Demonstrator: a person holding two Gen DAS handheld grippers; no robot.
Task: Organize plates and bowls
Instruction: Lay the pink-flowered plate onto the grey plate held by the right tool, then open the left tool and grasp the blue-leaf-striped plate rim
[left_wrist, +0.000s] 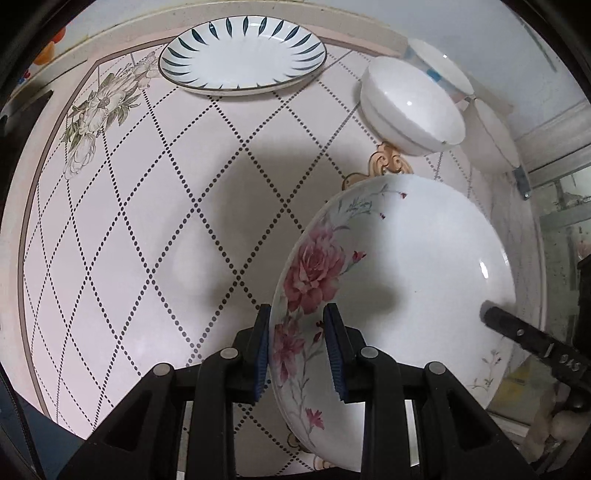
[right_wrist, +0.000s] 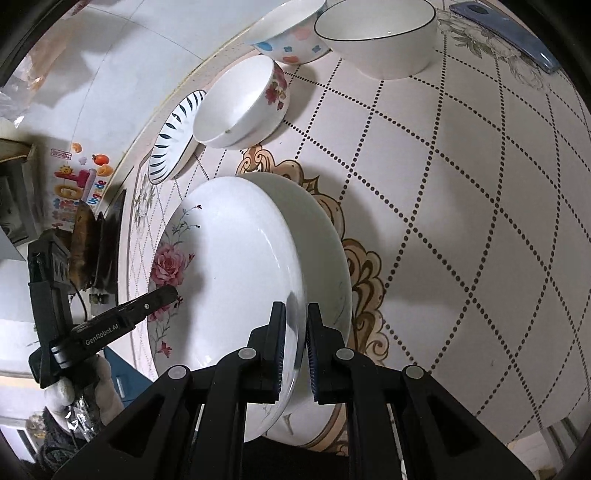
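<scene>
1. Only the right wrist view shows the dotted bowl (right_wrist: 291, 33), black-rimmed bowl (right_wrist: 380, 37) and blue phone (right_wrist: 517, 37).
2. The left gripper (left_wrist: 297, 354) and right gripper (right_wrist: 295, 350) each pinch opposite rims of the glossy rose-patterned plate (left_wrist: 399, 266) above the tiled table (left_wrist: 147, 240).
3. The leaf-rimmed plate (left_wrist: 243, 55) lies flat at the table's far edge.
</scene>
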